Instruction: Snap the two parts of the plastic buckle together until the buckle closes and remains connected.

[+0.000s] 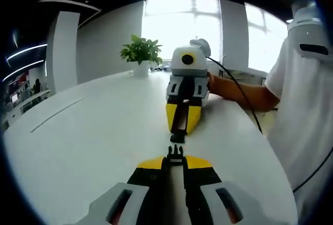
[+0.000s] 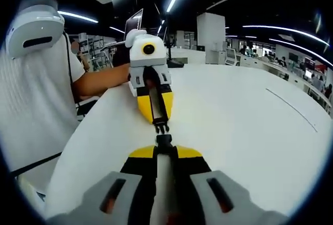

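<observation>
The left gripper (image 1: 176, 158) pinches the pronged buckle part (image 1: 175, 152) tight. The right gripper (image 2: 164, 147) pinches the socket buckle part (image 2: 164, 140) tight. They point nose to nose above the white table (image 1: 93, 131), parts close but apart.

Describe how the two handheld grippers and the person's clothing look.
Both the left gripper and the right gripper have yellow-tipped black jaws, grey housings and a white rounded top. A black cable trails from the right gripper. The person wears a white short-sleeved shirt.
</observation>
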A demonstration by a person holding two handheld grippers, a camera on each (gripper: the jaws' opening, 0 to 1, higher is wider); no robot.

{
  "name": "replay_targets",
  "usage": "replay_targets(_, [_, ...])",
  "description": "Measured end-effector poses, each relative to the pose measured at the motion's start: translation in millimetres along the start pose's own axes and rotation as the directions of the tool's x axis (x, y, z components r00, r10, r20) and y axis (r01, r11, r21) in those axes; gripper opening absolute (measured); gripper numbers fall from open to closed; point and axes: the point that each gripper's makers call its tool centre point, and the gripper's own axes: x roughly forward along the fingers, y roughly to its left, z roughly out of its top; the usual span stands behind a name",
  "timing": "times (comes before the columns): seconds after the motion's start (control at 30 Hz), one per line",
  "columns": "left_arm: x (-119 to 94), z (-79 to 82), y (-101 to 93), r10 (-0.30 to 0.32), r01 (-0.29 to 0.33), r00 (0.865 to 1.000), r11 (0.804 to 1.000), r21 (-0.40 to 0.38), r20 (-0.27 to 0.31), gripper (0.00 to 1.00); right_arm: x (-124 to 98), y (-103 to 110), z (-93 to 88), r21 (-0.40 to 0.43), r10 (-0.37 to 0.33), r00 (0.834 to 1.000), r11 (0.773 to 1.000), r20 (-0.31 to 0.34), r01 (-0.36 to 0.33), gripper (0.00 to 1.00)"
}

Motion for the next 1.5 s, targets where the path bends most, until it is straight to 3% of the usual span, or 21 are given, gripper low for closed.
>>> replay_targets(0.63, [-3,-1.3,-7.3,-0.062,0.062,0.998,0.998,-0.019,0.011,0.12,1,10,0.7,-0.017,0.036,0.999,0.999,-0.008,-0.036,0.12])
replay_targets(1.5, [1,1.4,-14.3,-0.056,0.055,0.998,0.998,0.041,0.032,0.11,5,12,2.8,-0.025,0.048,0.999,0.999,0.006,-0.048,0.12])
